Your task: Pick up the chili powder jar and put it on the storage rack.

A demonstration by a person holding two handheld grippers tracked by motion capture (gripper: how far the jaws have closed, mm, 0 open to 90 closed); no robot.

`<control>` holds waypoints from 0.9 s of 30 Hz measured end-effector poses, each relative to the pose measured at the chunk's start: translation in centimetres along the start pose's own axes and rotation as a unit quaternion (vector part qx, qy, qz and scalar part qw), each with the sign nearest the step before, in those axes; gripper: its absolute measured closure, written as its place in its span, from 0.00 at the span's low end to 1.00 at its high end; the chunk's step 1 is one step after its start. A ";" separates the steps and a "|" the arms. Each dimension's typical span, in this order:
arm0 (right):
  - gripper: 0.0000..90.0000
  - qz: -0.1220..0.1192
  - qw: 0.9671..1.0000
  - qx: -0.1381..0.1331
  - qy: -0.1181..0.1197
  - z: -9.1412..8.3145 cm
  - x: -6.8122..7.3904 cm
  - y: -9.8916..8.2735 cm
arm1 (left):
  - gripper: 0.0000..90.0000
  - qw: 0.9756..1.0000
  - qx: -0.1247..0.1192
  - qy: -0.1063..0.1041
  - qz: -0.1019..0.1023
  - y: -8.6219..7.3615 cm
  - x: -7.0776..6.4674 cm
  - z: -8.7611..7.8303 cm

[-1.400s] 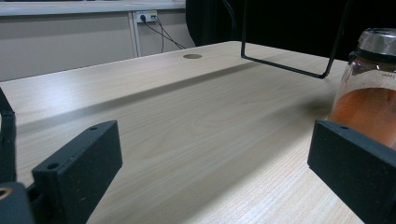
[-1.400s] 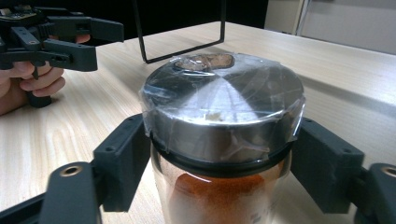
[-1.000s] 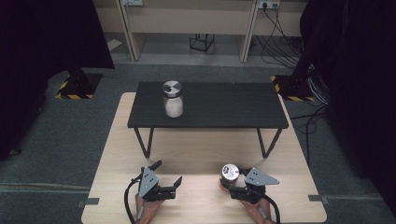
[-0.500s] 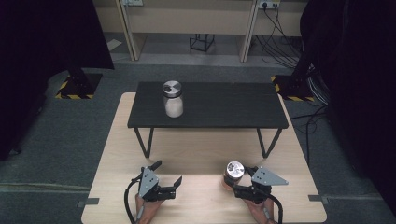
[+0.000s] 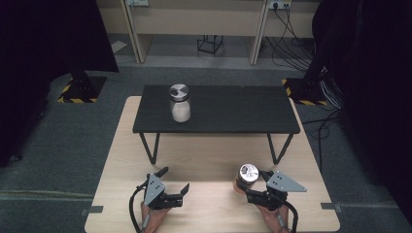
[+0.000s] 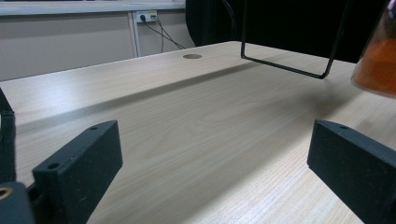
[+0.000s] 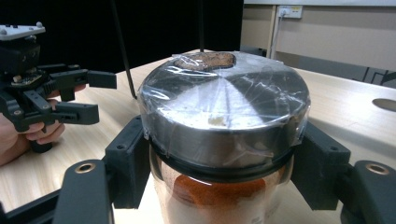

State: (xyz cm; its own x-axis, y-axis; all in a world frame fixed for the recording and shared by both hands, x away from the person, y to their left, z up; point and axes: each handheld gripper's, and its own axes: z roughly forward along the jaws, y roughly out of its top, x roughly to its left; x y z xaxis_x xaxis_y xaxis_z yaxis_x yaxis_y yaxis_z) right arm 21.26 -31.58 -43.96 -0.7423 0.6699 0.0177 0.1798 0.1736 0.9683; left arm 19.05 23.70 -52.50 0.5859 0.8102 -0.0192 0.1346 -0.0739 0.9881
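Observation:
A glass jar of orange powder (image 5: 248, 175) with a steel lid wrapped in clear film (image 7: 224, 112) hangs just above the wooden table (image 5: 214, 160) at the near right. My right gripper (image 5: 255, 185) is shut on it, the black jaws clamping the glass neck just under the lid. My left gripper (image 5: 176, 180) rests at the near left, open, with bare wood between its jaws (image 6: 210, 158). The orange jar (image 6: 380, 60) shows at the edge of the left gripper view. A second jar (image 5: 180, 103), holding white powder, stands upright on the low black table (image 5: 233, 109).
The low black table stands on thin wire legs (image 6: 285, 60) across the far half of the wooden table. A round cable hole (image 6: 192, 56) sits in the wood. Dark curtains, cables and a shelf unit lie beyond on the grey carpet.
My right gripper has risen a little with the orange jar and drifted to the right. The left gripper and the white jar have stayed put.

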 end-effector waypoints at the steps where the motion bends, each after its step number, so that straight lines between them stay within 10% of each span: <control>1: 0.34 0.001 1.000 -0.002 0.000 -0.1 0.0 0.2 | 0.03 1.000 0.000 0.000 0.000 0.0 0.0 0.0; 27: 0.35 0.001 1.000 -0.028 0.005 -2.8 0.4 9.0 | 0.03 1.000 0.000 0.000 -0.001 0.0 0.0 0.0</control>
State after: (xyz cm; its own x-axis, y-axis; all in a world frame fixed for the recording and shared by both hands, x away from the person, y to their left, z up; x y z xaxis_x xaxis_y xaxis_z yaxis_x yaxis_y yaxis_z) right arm 20.78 -31.77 -34.55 -0.7478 0.6636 0.0217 0.1453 0.1318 0.9806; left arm 19.07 23.71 -52.49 0.5855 0.8104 -0.0213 0.1364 -0.0725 0.9880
